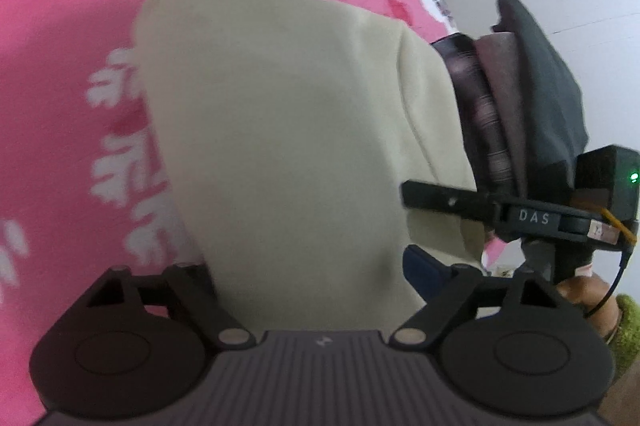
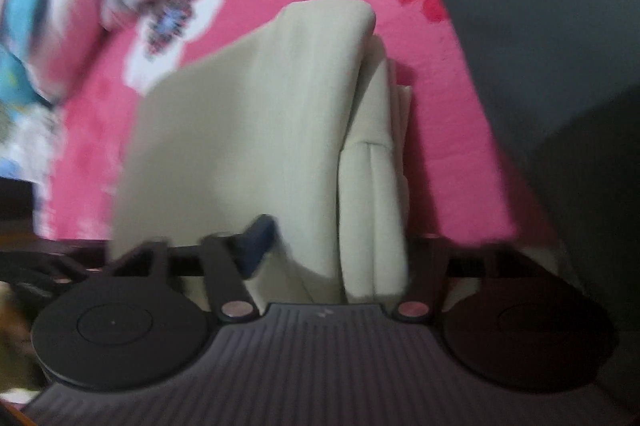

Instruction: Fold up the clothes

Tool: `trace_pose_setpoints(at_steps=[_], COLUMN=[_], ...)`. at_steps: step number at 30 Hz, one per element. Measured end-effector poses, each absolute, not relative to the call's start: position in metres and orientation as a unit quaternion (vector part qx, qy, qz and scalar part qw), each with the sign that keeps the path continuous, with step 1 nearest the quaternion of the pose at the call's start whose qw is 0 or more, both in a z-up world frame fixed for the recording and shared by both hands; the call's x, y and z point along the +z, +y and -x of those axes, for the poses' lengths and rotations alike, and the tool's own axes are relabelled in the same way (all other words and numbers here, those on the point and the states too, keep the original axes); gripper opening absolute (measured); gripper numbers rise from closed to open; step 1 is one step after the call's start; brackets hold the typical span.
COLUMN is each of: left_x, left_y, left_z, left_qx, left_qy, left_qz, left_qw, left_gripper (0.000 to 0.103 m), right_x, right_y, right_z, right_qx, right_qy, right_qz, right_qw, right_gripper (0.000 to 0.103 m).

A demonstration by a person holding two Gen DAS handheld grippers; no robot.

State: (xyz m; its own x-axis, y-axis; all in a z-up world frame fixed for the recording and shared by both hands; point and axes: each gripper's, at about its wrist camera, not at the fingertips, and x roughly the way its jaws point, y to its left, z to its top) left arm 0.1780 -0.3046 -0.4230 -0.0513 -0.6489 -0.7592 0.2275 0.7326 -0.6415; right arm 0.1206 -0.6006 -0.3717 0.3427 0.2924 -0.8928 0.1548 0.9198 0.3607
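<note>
Cream garment (image 1: pixel 288 130), already folded into a thick soft bundle, lies on the pink floral blanket (image 1: pixel 68 38); we judge it light, limp and apt to unfold, best taken at its layered edge (image 2: pixel 384 154). It reaches between both pairs of jaws, which stand apart; left gripper (image 1: pixel 316 266) and right gripper (image 2: pixel 320 246) clamp nothing.

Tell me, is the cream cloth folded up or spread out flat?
Folded. The cream-coloured cloth garment lies doubled on the pink flowered blanket, with stacked layers showing along its right edge.
</note>
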Motion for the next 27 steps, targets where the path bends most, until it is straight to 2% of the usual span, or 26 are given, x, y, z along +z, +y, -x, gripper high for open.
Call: trace_pose_setpoints(at_steps=[5,9,12,13,14,15,19,20,22,25,27], left_x=[-0.399,-0.368,-0.353,-0.354,-0.357,-0.364,-0.401,-0.407,-0.398,-0.382,-0.369], left_y=[-0.285,-0.279,-0.287,-0.294,-0.301,-0.311,-0.339,-0.343,-0.34,-0.325,-0.316], left_z=[-0.17,-0.181,-0.2,-0.208,-0.216,-0.225,-0.242,-0.243,-0.232,-0.214,-0.196], left_qx=[-0.315,-0.302,-0.298,-0.301,-0.304,-0.307,-0.31,-0.309,-0.317,-0.315,-0.317], left_qy=[0.636,0.589,0.54,0.527,0.519,0.514,0.527,0.527,0.52,0.519,0.514], left_qz=[0.137,0.122,0.119,0.12,0.12,0.118,0.092,0.079,0.061,0.055,0.046], left_qw=[0.691,0.74,0.778,0.786,0.79,0.792,0.786,0.787,0.791,0.793,0.796], left_gripper=[0.087,0.087,0.087,0.087,0.087,0.087,0.094,0.095,0.093,0.087,0.087], right_x=[-0.341,-0.304,-0.304,-0.306,-0.317,-0.333,-0.394,-0.394,-0.385,-0.348,-0.32], right_y=[-0.566,-0.538,-0.531,-0.529,-0.531,-0.536,-0.555,-0.557,-0.559,-0.557,-0.557], right_z=[-0.119,-0.113,-0.135,-0.143,-0.157,-0.17,-0.222,-0.223,-0.222,-0.195,-0.167], right_qx=[-0.011,-0.021,0.011,0.02,0.024,0.024,0.025,0.03,0.036,0.041,0.048], right_qy=[0.539,0.45,0.423,0.417,0.427,0.447,0.515,0.513,0.51,0.483,0.465], right_qz=[-0.078,0.033,0.042,0.042,0.026,-0.001,-0.105,-0.104,-0.098,-0.089,-0.084], right_qw=[0.839,0.892,0.905,0.908,0.903,0.894,0.851,0.851,0.854,0.87,0.88], right_gripper=[0.076,0.075,0.071,0.066,0.056,0.05,0.047,0.046,0.044,0.045,0.045])
